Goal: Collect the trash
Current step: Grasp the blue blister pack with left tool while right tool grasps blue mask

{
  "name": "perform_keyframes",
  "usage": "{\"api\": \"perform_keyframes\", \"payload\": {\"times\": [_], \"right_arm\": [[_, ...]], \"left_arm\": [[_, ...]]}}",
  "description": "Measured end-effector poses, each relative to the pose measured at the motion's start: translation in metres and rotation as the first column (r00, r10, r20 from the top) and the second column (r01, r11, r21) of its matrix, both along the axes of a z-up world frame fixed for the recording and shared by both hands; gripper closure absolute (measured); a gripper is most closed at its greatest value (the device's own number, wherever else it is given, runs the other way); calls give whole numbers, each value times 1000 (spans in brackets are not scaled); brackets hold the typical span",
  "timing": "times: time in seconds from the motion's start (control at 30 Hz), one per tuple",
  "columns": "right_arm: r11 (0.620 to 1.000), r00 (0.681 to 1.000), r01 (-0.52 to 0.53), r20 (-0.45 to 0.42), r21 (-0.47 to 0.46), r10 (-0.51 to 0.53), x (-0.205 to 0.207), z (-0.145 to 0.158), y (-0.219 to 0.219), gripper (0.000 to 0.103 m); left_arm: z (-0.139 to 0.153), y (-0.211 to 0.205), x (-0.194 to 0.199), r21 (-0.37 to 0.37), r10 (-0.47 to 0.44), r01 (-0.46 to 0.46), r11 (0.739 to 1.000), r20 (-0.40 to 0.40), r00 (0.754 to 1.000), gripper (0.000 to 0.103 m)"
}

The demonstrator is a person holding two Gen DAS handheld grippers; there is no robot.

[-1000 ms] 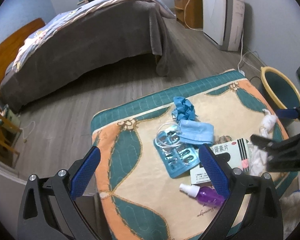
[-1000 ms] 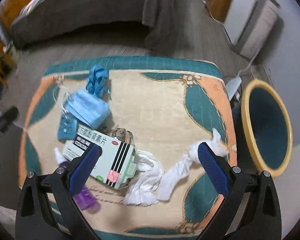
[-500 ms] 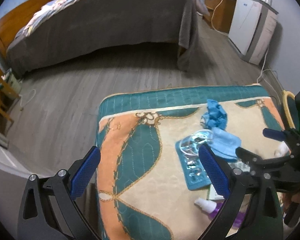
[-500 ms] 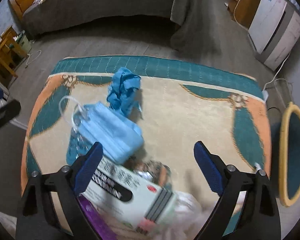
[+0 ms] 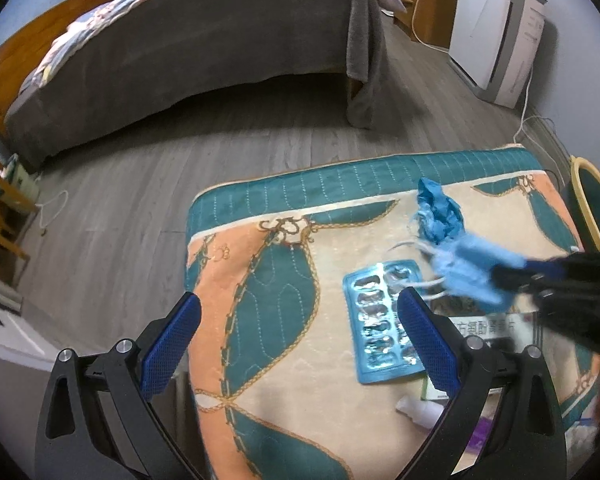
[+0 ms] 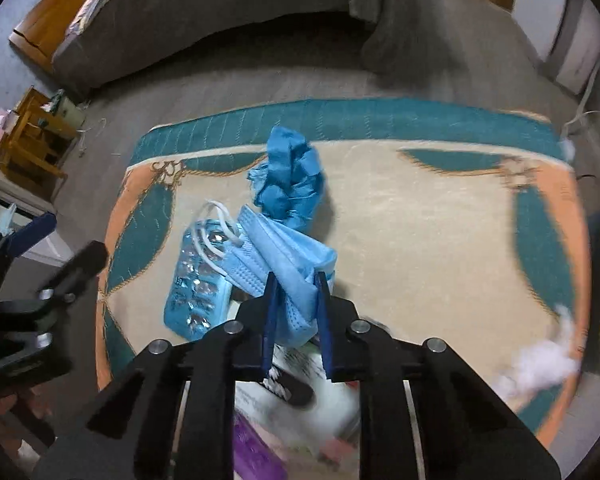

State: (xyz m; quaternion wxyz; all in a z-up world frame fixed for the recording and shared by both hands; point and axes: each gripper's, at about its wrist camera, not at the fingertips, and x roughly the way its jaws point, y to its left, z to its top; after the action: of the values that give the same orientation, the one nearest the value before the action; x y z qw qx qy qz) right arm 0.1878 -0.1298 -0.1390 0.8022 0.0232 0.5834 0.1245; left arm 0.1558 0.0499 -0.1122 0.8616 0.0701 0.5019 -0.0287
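A light blue face mask (image 6: 276,256) lies bunched on the patterned cloth (image 6: 420,216); my right gripper (image 6: 296,280) is shut on its near edge. In the left wrist view the mask (image 5: 468,268) is pinched by the right gripper (image 5: 516,272) coming from the right. A crumpled blue glove (image 6: 292,176) lies just beyond the mask. A blue blister pack (image 6: 196,280) lies left of it, also in the left wrist view (image 5: 384,320). My left gripper (image 5: 296,340) is open and empty, above the cloth's left part.
A white medicine box (image 5: 496,328), a purple spray bottle (image 5: 424,412) and white tissue (image 6: 540,364) lie near the front of the cloth. A yellow-rimmed green bin (image 5: 592,200) stands to the right. A bed (image 5: 200,48) and a white appliance (image 5: 496,28) stand beyond.
My right gripper moved left and forward over the cloth and closed on the face mask. The left gripper swung left and stayed open.
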Motion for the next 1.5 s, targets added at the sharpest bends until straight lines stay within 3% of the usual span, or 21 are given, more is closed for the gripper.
{"api": "perform_keyframes", "payload": {"times": [0.2, 0.33, 0.5, 0.77, 0.93, 1.07, 1.2, 1.37, 1.5], "right_arm": [[991, 991, -28, 125, -129, 44, -22, 55, -23, 87], [996, 991, 52, 125, -66, -44, -23, 56, -47, 87], [994, 988, 55, 148, -94, -40, -19, 57, -49, 87], [996, 986, 70, 158, -59, -59, -21, 62, -56, 87], [994, 987, 81, 144, -69, -70, -20, 59, -65, 87], [993, 987, 98, 136, -67, -88, -18, 56, -72, 87], [994, 986, 97, 139, -58, -89, -17, 58, -76, 87], [993, 985, 99, 146, -59, -89, -19, 61, -78, 87], [992, 982, 114, 155, -53, -104, -20, 65, -83, 87]], "left_arm": [[-19, -24, 1, 1, -35, 35, 999, -53, 998, 6], [-45, -44, 3, 4, -70, 71, 997, -116, 991, 6], [-69, -64, 2, 85, -145, 161, 983, -167, 975, 6], [-81, -51, 19, 36, -68, 75, 997, -181, 981, 6], [-83, -57, 25, 56, -74, 85, 995, -165, 983, 6], [-86, -50, 30, 29, 3, 2, 1000, -171, 985, 6], [-91, -57, 29, 15, -57, 61, 998, -188, 981, 7], [-87, -58, 28, -27, -84, 80, 996, -190, 978, 29], [-79, -60, 26, -17, -94, 92, 996, -162, 982, 31]]}}
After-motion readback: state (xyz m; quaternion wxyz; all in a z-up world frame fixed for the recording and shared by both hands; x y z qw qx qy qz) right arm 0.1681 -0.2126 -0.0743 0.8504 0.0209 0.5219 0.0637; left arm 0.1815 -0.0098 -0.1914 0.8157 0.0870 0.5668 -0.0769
